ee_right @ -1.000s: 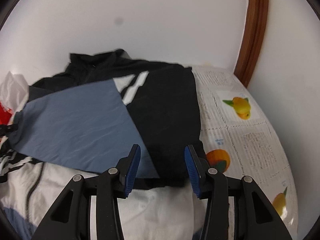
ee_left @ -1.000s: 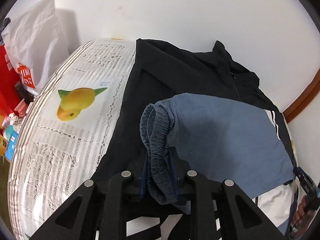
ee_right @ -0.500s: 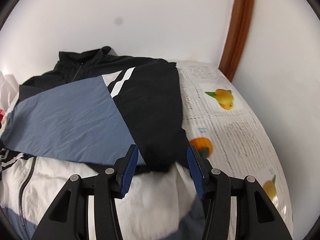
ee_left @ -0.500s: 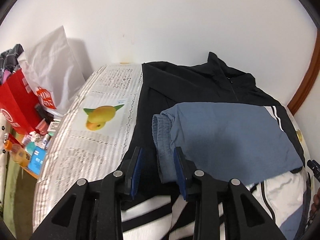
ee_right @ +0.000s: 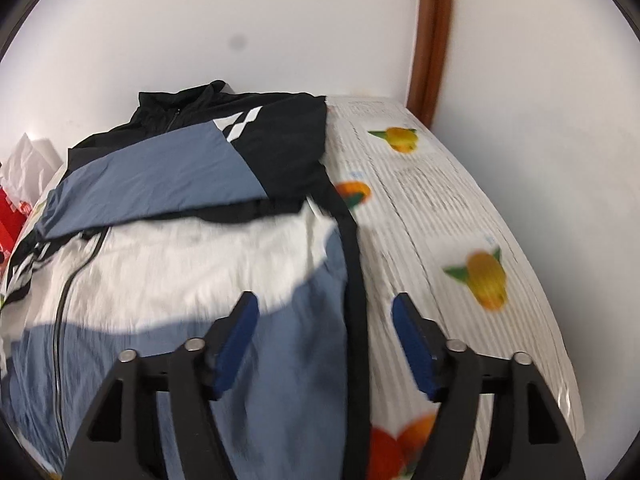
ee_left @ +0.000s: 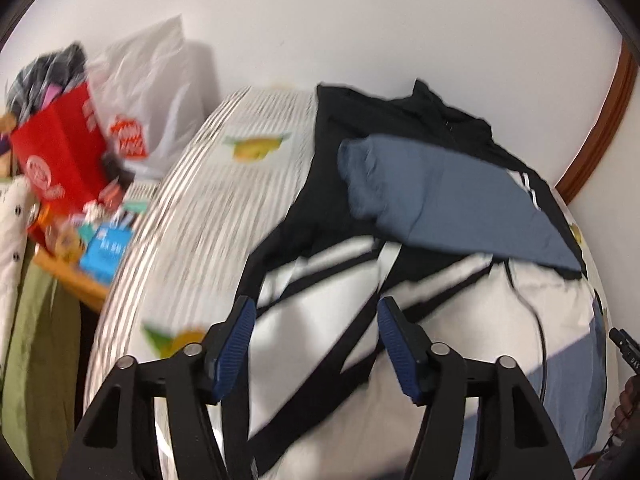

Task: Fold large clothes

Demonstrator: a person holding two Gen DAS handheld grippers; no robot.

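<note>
Beside the table, a red bag [ee_left: 60, 152] brims with clothes; both grippers [ee_left: 314, 344] [ee_right: 324, 336] gape wide, empty, over the jacket [ee_right: 192, 272].

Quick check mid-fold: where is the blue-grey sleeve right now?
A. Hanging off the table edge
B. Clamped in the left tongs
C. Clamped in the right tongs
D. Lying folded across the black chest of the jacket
D: the blue-grey sleeve lies across the jacket, while the left tongs and right tongs are open, holding nothing.
</note>
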